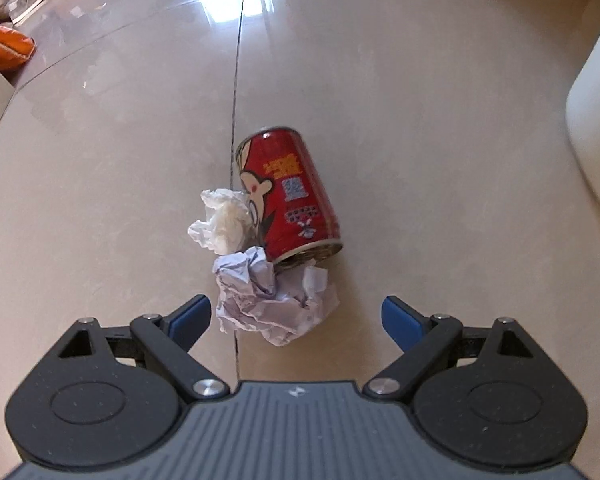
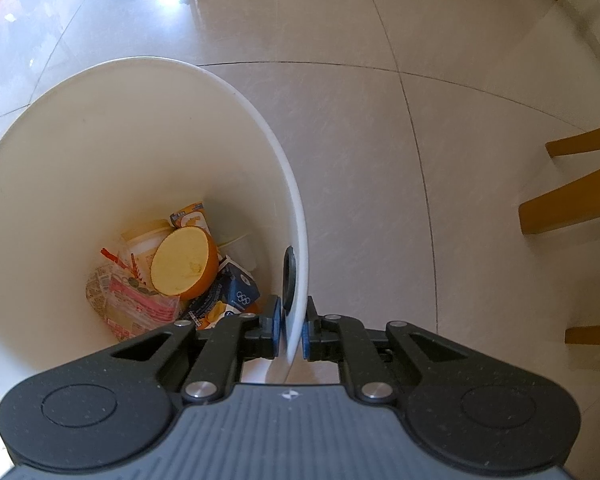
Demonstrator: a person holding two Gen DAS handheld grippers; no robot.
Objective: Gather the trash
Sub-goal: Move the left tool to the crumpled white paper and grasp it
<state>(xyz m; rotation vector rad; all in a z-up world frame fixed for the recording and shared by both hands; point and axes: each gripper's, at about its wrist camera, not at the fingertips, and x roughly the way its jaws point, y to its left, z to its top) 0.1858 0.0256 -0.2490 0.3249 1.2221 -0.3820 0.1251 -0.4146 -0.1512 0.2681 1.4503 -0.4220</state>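
A right gripper (image 2: 290,330) pinches a part-filled white bin's rim (image 2: 296,200); the spread-wide left gripper (image 1: 296,316) hovers over uncollected crumpled paper (image 1: 272,300), can (image 1: 292,192).

No legible text: yellow and white print on the red can (image 1: 290,196) too blurred.
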